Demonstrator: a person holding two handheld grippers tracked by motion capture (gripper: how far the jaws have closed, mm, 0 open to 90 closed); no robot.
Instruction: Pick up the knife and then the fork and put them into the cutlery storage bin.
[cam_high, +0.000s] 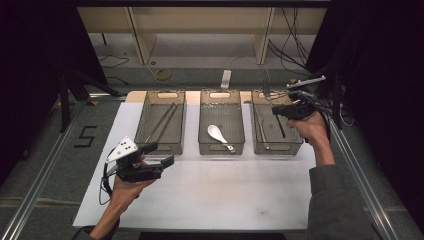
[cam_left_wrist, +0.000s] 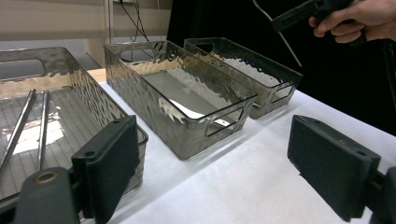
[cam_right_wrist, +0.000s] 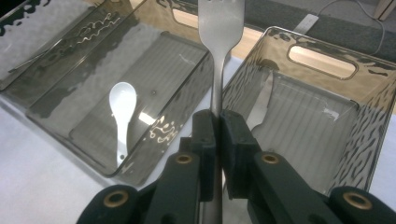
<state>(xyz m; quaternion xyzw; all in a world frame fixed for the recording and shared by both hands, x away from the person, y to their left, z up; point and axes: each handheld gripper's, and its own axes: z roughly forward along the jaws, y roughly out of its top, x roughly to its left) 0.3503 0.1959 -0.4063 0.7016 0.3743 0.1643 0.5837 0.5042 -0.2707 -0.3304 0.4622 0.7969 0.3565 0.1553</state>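
Three bins sit sorted at upper frame, and my right claw (cam_right_wrist: 218, 140) pinches a fork (cam_right_wrist: 219, 28) over the right bin (cam_right_wrist: 373, 121), undropped, while my left claw (cam_left_wrist: 210, 172) gapes empty.

I see three bins side by side along the worktop's (cam_high: 210, 195) far edge: left bin (cam_high: 161, 142) holds chopsticks (cam_high: 161, 121), middle bin (cam_high: 221, 145) a spoon (cam_high: 219, 135), right bin (cam_high: 276, 146) a knife (cam_right_wrist: 260, 103).

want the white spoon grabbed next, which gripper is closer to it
Left, narrowly. The left gripper hovers open just in front of the trays, left of the white spoon; the right gripper holds a fork over the right tray.
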